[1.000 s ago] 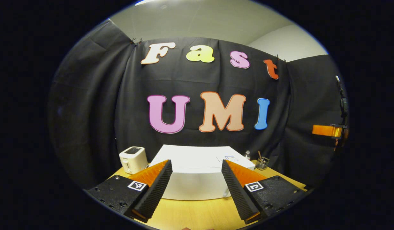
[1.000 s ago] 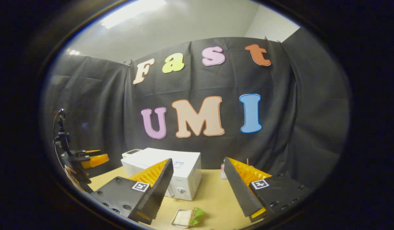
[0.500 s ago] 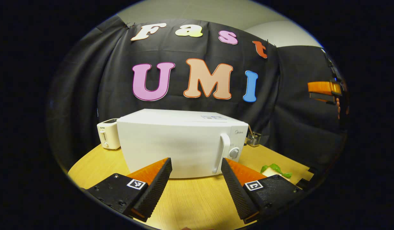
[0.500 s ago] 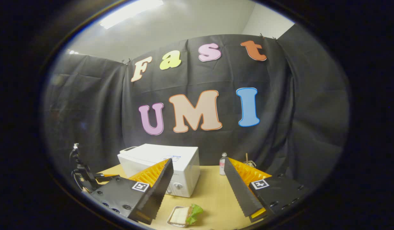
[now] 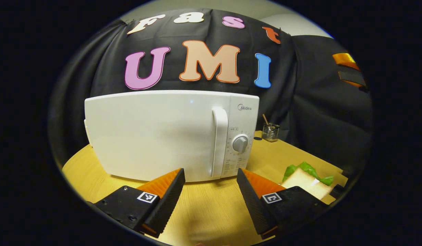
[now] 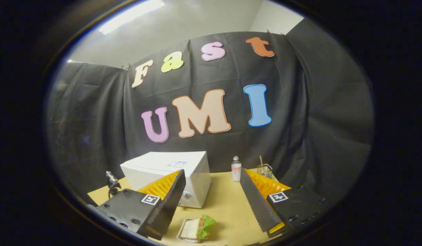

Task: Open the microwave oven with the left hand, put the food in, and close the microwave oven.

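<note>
- My left gripper (image 5: 210, 182) is wide apart and holds nothing. It hangs low over the wooden table (image 5: 204, 212), close in front of the microwave (image 5: 156, 133).
- In the left gripper view the microwave is big and white. Its door is closed. The tall white handle (image 5: 220, 141) stands just beyond the gap between my fingers, a bit to the right.
- A round knob (image 5: 240, 144) sits right of the handle on the front panel.
- My right gripper (image 6: 212, 184) is also wide apart and holds nothing. It floats higher up and farther back from the table.
- The food is a sandwich (image 6: 196, 228) with white bread and a green leaf. In the right gripper view it lies on the table in a small tray, near me, between my two fingers and in front of the microwave (image 6: 170, 172).
- In the left gripper view the sandwich (image 5: 306, 177) lies to the right of the microwave, partly behind my right finger.
- A small bottle (image 6: 236, 168) stands on the far side of the table, right of the microwave.
- A little glass cup (image 6: 264, 170) with a stick in it stands just right of the bottle, next to the black cloth wall (image 6: 320, 119).
</note>
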`<action>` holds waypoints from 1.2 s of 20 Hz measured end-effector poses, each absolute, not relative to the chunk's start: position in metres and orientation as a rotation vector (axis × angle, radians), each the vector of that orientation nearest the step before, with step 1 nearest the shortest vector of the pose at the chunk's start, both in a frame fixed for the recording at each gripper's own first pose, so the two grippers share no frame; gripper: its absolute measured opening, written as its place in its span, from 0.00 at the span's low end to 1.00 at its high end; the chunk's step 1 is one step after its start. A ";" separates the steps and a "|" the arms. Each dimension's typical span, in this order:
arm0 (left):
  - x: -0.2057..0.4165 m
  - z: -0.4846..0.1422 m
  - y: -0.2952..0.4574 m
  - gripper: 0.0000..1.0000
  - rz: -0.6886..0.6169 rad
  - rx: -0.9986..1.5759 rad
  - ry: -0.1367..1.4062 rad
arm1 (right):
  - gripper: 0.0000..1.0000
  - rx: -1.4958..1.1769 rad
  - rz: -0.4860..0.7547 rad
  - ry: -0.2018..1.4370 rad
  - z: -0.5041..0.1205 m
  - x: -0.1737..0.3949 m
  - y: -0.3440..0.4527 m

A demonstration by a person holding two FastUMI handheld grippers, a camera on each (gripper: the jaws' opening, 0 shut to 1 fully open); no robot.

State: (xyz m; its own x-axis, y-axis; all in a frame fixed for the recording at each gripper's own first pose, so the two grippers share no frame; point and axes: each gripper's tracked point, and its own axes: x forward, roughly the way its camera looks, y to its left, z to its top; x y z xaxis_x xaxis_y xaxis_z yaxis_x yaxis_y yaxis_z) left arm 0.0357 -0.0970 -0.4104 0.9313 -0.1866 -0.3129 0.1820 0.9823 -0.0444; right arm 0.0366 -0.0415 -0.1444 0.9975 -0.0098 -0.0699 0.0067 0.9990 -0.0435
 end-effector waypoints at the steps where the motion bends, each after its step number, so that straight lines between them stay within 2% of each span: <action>1: 0.042 -0.412 -0.097 0.95 -0.171 -0.010 0.319 | 0.92 -0.034 -0.018 0.072 -0.146 0.037 -0.046; 5: 0.062 -0.417 -0.104 0.92 -0.131 -0.019 0.320 | 0.92 -0.016 -0.075 0.082 -0.159 0.035 -0.069; 11: 0.084 -0.422 -0.116 0.73 -0.110 -0.012 0.325 | 0.92 0.007 -0.127 0.100 -0.178 0.036 -0.091; 12: 0.086 -0.423 -0.117 0.64 -0.104 -0.007 0.324 | 0.91 0.008 -0.127 0.107 -0.183 0.036 -0.092; 14: 0.091 -0.423 -0.116 0.51 -0.093 -0.009 0.314 | 0.89 0.020 -0.122 0.120 -0.189 0.036 -0.093; 17: 0.097 -0.419 -0.125 0.48 -0.129 -0.057 0.283 | 0.89 0.028 -0.122 0.134 -0.194 0.034 -0.096; 21: 0.102 -0.424 -0.119 0.47 -0.105 -0.049 0.293 | 0.89 0.015 -0.119 0.135 -0.198 0.031 -0.096; 24: 0.101 -0.425 -0.119 0.28 -0.129 -0.030 0.309 | 0.89 -0.001 -0.115 0.138 -0.203 0.030 -0.093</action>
State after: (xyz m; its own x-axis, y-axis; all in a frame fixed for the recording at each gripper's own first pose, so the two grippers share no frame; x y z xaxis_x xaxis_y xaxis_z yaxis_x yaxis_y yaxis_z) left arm 0.1006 -0.1192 -0.4249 0.9445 -0.1316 -0.3010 0.1224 0.9912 -0.0496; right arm 0.0300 -0.0927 -0.2031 0.9839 -0.1149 -0.1369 0.1148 0.9934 -0.0089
